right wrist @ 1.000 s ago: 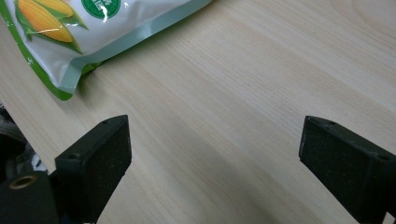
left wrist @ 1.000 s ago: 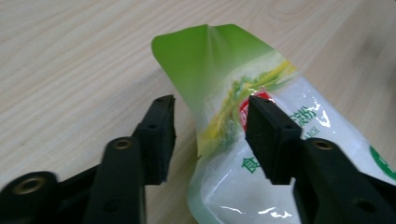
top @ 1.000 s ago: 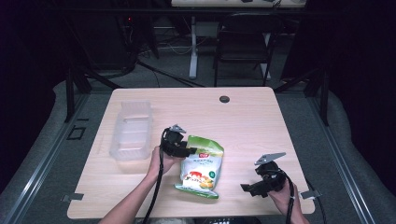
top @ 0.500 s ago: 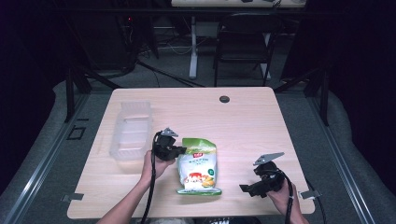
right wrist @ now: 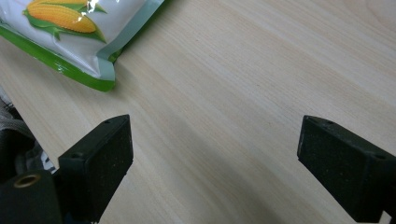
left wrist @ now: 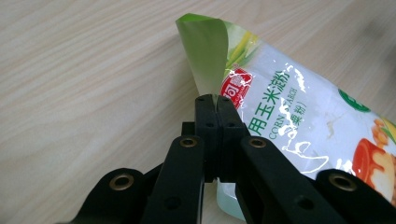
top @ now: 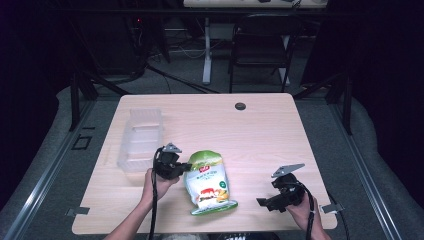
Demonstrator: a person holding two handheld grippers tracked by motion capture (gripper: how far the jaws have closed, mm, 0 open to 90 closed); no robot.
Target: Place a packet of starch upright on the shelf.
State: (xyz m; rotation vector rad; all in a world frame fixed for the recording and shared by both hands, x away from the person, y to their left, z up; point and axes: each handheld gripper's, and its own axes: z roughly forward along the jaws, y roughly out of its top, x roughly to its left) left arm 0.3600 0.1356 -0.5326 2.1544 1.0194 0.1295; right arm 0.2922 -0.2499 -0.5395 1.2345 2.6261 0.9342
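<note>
Bag (top: 209, 179) dragged left | left gripper (left wrist: 215, 103) jaws clamped on its soft, crinkly top corner | right gripper (right wrist: 212, 161) jaws apart

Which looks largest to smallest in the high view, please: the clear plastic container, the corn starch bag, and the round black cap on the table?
1. corn starch bag and clear plastic container: alike, too close to rank.
2. round black cap: smallest, though farthest from the camera.

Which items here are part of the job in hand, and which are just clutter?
In play:
- corn starch bag, its edge pinched in the shut left gripper
- right gripper, open, over bare table

Lying about:
- clear plastic container, beside the left gripper
- round black cap at the table's far edge
- chair behind the table
</note>
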